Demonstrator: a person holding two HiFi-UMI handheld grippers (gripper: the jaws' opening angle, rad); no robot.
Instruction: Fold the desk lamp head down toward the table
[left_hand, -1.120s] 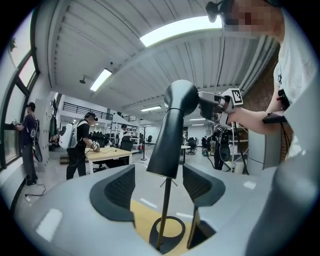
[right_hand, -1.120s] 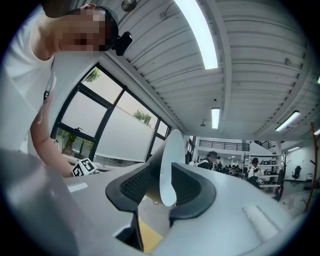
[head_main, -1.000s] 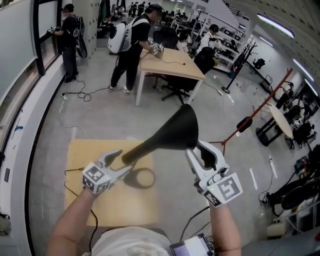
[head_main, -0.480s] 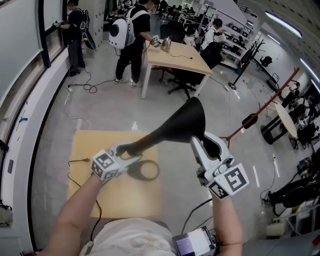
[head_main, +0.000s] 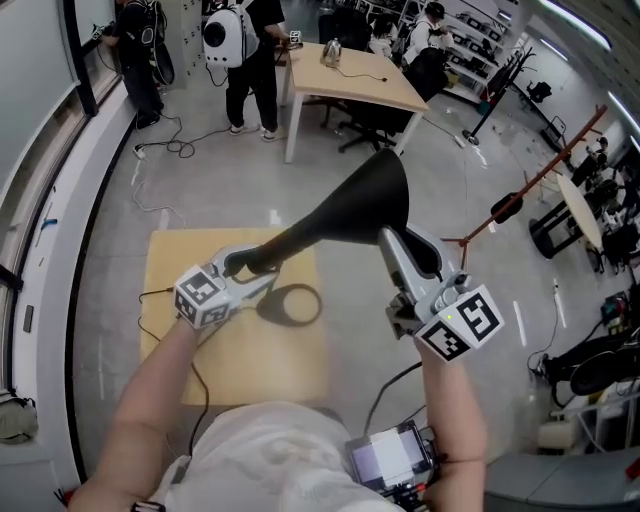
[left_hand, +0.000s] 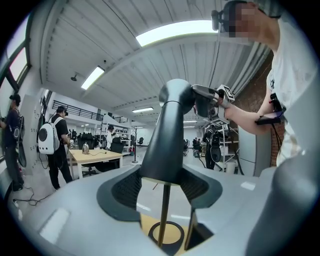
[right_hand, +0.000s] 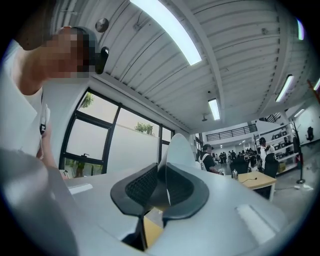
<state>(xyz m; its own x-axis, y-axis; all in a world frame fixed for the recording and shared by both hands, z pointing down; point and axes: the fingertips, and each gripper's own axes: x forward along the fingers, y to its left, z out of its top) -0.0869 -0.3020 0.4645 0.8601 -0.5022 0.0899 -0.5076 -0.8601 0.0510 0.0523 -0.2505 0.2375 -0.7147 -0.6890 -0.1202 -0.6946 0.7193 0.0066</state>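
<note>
A black desk lamp stands on the small wooden table (head_main: 290, 365); its cone-shaped head (head_main: 365, 205) tilts up to the right above the ring base (head_main: 290, 305). My left gripper (head_main: 250, 268) is shut on the narrow lower end of the lamp's neck (left_hand: 167, 140), whose thin stem drops to the ring base (left_hand: 167, 232) below. My right gripper (head_main: 395, 240) sits at the wide rim of the head; its jaws are closing, and the thin edge of the head (right_hand: 180, 150) lies between the pads of that gripper (right_hand: 161, 187).
A thin black cable (head_main: 160, 315) trails off the table's left side. Beyond, on the grey floor, people stand at a larger wooden table (head_main: 350, 80) with chairs. A window wall runs along the left. A small device (head_main: 390, 460) hangs at the person's waist.
My left gripper has come in from beside the stem and closed round the neck's lower end. The right gripper's jaws have narrowed onto the head's rim, and that wrist has rolled.
</note>
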